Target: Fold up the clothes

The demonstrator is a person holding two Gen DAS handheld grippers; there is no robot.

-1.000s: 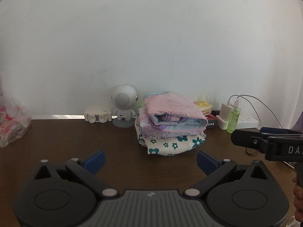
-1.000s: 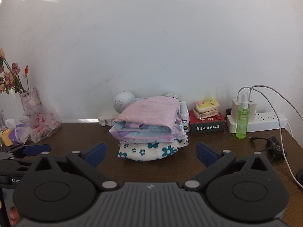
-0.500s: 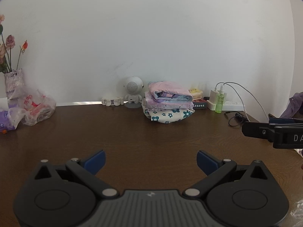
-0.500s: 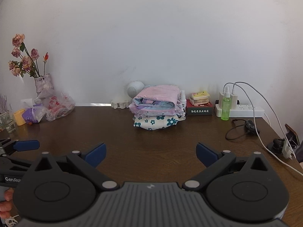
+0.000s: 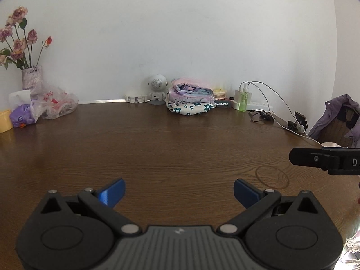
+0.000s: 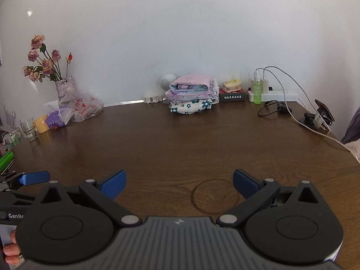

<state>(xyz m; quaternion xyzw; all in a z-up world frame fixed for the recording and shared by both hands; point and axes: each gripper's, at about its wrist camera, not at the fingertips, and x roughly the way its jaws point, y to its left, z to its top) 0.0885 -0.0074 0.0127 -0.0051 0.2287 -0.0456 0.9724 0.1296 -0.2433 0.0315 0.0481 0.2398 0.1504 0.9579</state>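
- Compared with one second ago, we note that both claws have drawn well back from the stack of folded clothes (image 5: 190,100). The stack filled the middle of both views then; it now appears small at the upper centre of each.
- The stack itself has not changed: a pink piece on top, a lilac piece under it, a white piece with teal flowers at the base. It sits at the far edge of the bench (image 5: 171,148), against the wall, just beside the small grey robot figure (image 5: 157,90).
- We see the left claw (image 5: 178,191) spread wide and holding nothing, over bare bench at lower centre.
- We see the right claw (image 6: 178,183) likewise spread wide and holding nothing.
- We judge that the clothes in view lie folded as the task wants; no loose garment shows on the bench.
- Containers: the plastic bag (image 6: 86,109) at centre left holds something red and white that we cannot identify. The glass (image 6: 28,129) at far left looks empty. The vase (image 6: 65,87) holds dried roses.
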